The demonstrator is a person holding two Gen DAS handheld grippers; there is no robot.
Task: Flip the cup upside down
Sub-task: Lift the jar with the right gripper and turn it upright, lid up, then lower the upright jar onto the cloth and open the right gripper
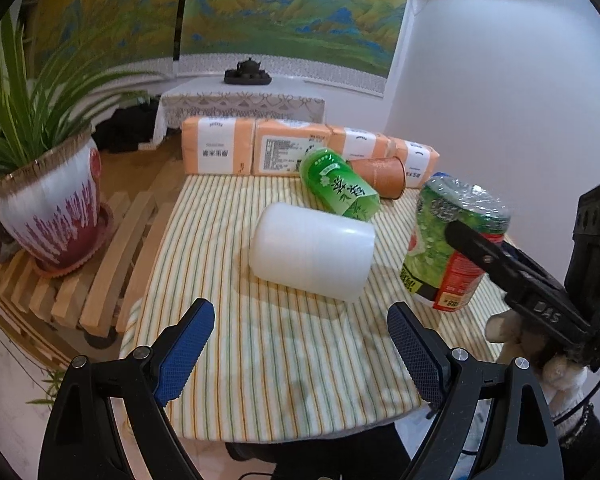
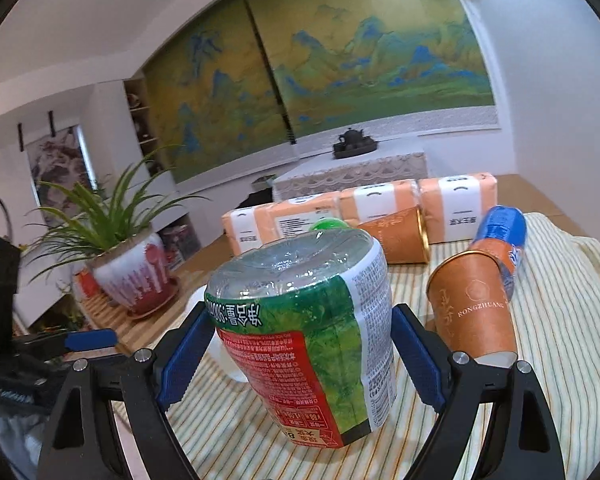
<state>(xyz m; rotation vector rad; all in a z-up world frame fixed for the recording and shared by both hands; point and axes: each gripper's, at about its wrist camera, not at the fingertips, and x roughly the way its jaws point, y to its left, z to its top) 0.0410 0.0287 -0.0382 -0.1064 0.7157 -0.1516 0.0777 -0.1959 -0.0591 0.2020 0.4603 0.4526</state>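
The left gripper (image 1: pixel 300 350) is hovering wide open over the striped cloth (image 1: pixel 260 344), gripping nothing, its blue ribbed pads (image 1: pixel 190 354) spread apart. Ahead of it a smooth, milky white cup (image 1: pixel 312 250) is lying on its side; beyond that a green bottle (image 1: pixel 340 188) is lying too. Off to its right, the right gripper (image 2: pixel 302 350) is clamping the green-and-red labelled cup (image 2: pixel 304 344), bottom up and slightly tilted, crinkled clear film covering its upturned base. Only the right wrist view is showing what sits right of that grip: an orange paper cup (image 2: pixel 472 308) and, behind it, a blue bottle (image 2: pixel 500 228).
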